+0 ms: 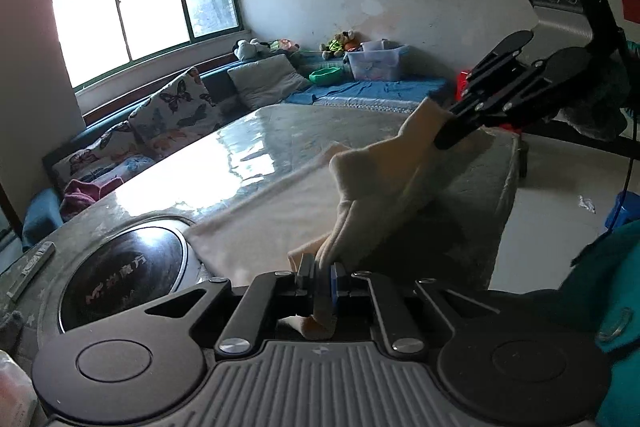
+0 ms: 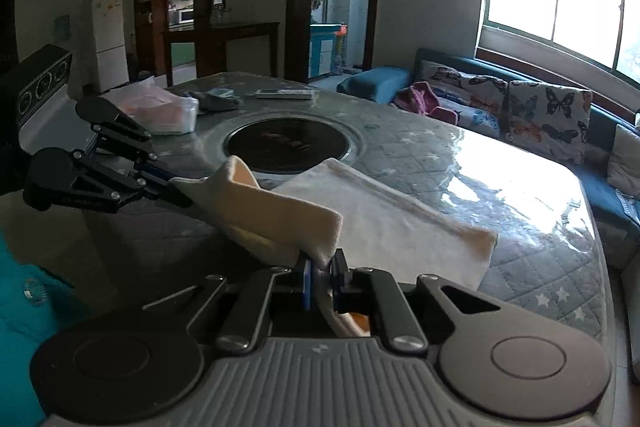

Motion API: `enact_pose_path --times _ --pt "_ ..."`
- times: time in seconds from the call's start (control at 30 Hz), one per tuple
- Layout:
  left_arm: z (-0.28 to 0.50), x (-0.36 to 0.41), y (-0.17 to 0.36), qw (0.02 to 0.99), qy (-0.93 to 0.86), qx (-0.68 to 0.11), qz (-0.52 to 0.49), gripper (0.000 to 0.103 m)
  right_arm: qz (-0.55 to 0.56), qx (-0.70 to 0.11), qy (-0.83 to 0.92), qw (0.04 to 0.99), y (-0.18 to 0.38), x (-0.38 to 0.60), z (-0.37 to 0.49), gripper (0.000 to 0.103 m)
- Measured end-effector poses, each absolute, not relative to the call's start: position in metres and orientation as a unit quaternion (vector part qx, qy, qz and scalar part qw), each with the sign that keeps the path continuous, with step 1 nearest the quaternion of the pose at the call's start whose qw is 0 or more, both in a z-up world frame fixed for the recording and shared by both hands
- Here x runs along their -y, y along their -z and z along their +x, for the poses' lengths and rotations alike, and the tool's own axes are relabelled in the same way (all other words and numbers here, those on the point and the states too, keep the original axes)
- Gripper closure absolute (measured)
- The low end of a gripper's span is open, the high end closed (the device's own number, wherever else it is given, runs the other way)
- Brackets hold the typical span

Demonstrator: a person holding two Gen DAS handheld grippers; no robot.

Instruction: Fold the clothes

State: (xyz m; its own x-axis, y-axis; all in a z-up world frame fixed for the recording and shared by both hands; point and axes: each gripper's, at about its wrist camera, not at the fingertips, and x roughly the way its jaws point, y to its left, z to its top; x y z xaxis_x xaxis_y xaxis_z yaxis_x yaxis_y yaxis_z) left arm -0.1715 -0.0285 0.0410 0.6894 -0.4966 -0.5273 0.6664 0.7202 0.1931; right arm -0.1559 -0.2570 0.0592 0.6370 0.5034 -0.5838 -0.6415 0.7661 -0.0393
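A cream garment (image 1: 280,211) (image 2: 384,223) lies on the grey quilted table (image 1: 472,219) (image 2: 440,155), its near edge lifted off the surface. My left gripper (image 1: 320,277) is shut on one corner of that edge, and cloth hangs down behind its pads. My right gripper (image 2: 323,269) is shut on the other corner. Each gripper shows in the other's view: the right gripper (image 1: 442,137) at the upper right, the left gripper (image 2: 182,197) at the left, both pinching the raised cream edge. The rest of the garment stays flat on the table.
A round black hob plate (image 1: 124,275) (image 2: 286,145) is sunk in the table beside the garment. A plastic bag (image 2: 160,111), a grey cloth (image 2: 218,99) and a remote (image 2: 284,93) lie at the far end. A sofa with butterfly cushions (image 2: 548,115) lines the window wall. A teal sleeve (image 1: 612,291) is close by.
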Motion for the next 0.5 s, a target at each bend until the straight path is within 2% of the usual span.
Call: enact_pose_path --times 0.5 --pt "-0.041 0.050 -0.048 0.916 0.287 -0.221 0.170 0.095 -0.129 -0.279 -0.272 0.912 -0.068 0.254 -0.040 0.095"
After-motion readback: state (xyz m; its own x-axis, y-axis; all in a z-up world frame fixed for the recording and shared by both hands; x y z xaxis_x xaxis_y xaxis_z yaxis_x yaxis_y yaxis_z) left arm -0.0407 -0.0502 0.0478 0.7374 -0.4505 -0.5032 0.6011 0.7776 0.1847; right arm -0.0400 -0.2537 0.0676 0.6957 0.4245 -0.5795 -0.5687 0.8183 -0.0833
